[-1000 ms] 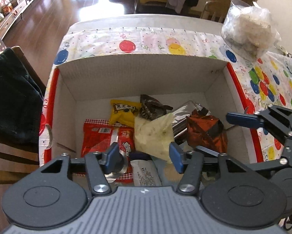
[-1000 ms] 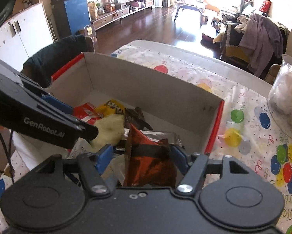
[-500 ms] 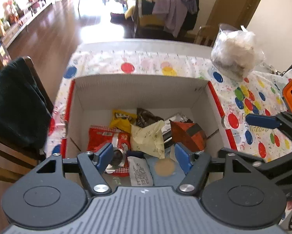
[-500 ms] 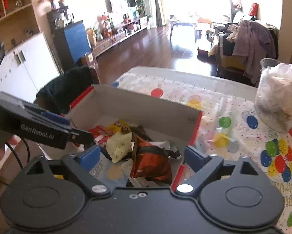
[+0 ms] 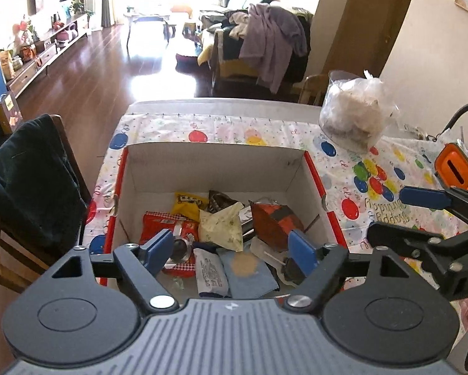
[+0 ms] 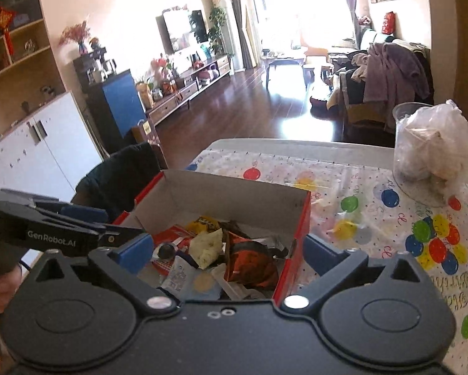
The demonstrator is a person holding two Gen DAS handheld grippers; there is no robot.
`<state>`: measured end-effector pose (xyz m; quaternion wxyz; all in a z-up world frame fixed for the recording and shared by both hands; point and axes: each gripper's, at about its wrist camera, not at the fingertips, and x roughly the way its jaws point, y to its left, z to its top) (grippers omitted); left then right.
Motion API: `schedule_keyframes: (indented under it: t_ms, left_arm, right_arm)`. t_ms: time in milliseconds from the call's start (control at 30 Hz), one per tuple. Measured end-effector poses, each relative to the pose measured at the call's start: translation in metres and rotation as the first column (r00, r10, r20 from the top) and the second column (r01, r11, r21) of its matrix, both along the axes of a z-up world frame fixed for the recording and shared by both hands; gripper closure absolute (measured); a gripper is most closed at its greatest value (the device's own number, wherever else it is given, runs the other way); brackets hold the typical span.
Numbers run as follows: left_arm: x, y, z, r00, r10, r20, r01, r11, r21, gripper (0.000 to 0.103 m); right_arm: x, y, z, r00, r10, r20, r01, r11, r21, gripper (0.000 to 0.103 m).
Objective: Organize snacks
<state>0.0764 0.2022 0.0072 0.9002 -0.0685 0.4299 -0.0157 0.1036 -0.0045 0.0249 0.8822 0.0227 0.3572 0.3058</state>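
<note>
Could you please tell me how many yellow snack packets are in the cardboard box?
2: a bright yellow packet near the far wall of the red-edged cardboard box, and a pale yellow crumpled packet just in front of it, mid-box. Others may be buried underneath.

Cardboard box (image 5: 215, 168): top open, four upright walls bounding entry; floor crowded with snack packets (image 5: 221, 228), overlapping, little bare base between them. Tablecloth (image 6: 374, 218) right of box: open surface. Obstacles: clear bag (image 6: 434, 143) at far right corner; dark-draped chair (image 5: 30, 184) just left of the box.
</note>
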Motion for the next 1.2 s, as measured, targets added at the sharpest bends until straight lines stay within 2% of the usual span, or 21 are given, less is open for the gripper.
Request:
schedule_keyframes:
  t_ms: [167, 367, 667, 967, 1200]
  left_arm:
    - [-0.016, 0.001, 0.006, 0.999, 0.025, 0.028, -0.025, 1.000, 0.004, 0.017]
    - [-0.031, 0.003, 0.011, 0.996, 0.056, 0.064, -0.056, 0.998, -0.002, 0.003]
    - [-0.043, 0.001, 0.011, 0.994, 0.072, 0.086, -0.071, 0.997, -0.017, 0.002]
    - [-0.047, -0.007, 0.012, 0.993, 0.065, 0.098, -0.067, 0.997, 0.025, 0.002]
    - [-0.049, -0.009, 0.009, 0.993, 0.067, 0.093, -0.071, 0.997, 0.036, 0.002]
  right_arm:
    - [-0.011, -0.009, 0.000, 0.999, -0.032, 0.003, 0.032, 0.999, 0.034, 0.000]
    - [-0.029, -0.014, -0.001, 0.998, -0.063, 0.003, 0.063, 0.997, 0.048, 0.000]
    - [-0.041, -0.015, -0.003, 0.996, -0.086, 0.010, 0.085, 0.995, 0.060, 0.000]
    - [-0.045, -0.006, 0.001, 0.997, -0.055, 0.057, 0.054, 0.998, 0.012, 0.000]
    - [-0.043, -0.005, 0.003, 0.998, -0.047, 0.032, 0.047, 0.999, 0.019, 0.000]
